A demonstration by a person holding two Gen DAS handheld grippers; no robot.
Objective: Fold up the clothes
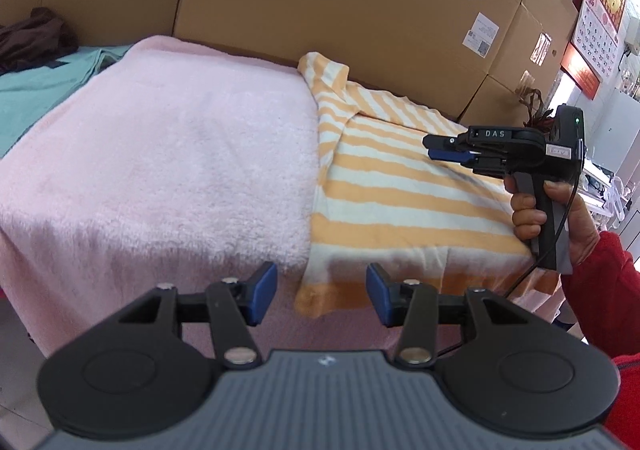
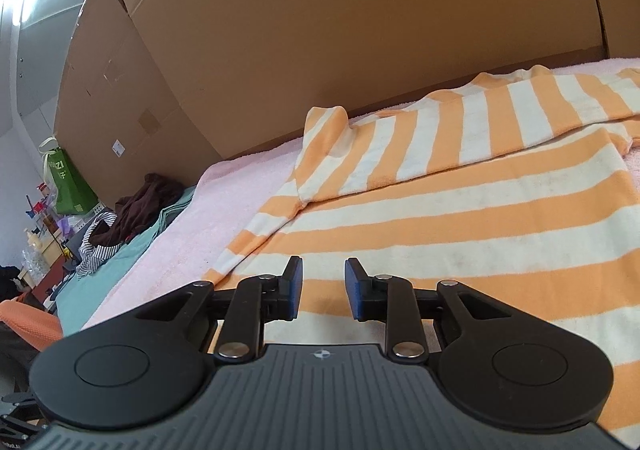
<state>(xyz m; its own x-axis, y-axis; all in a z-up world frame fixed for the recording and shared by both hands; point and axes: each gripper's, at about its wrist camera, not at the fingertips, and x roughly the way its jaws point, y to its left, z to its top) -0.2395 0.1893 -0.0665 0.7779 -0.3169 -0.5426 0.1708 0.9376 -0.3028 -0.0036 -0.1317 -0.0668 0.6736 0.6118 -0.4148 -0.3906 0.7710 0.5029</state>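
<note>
Striped shirt (image 1: 400, 186) lies on the pink blanket (image 1: 160, 154), 1 sleeve (image 2: 460, 130) folded across its body. Left gripper (image 1: 322, 296) gapes empty at the hem; right gripper (image 2: 322, 288) hovers above, parted, empty. Mid-fold or nearly done, hard to call.

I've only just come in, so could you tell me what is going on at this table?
A person is folding clothes with handheld tongs in each hand. An orange-and-white striped shirt lies on a pink towel, with one sleeve already folded across the body. The left tongs are open, near the shirt's near corner. The right tongs are also open, low above the shirt, holding nothing. More clothes lie piled further along.
</note>
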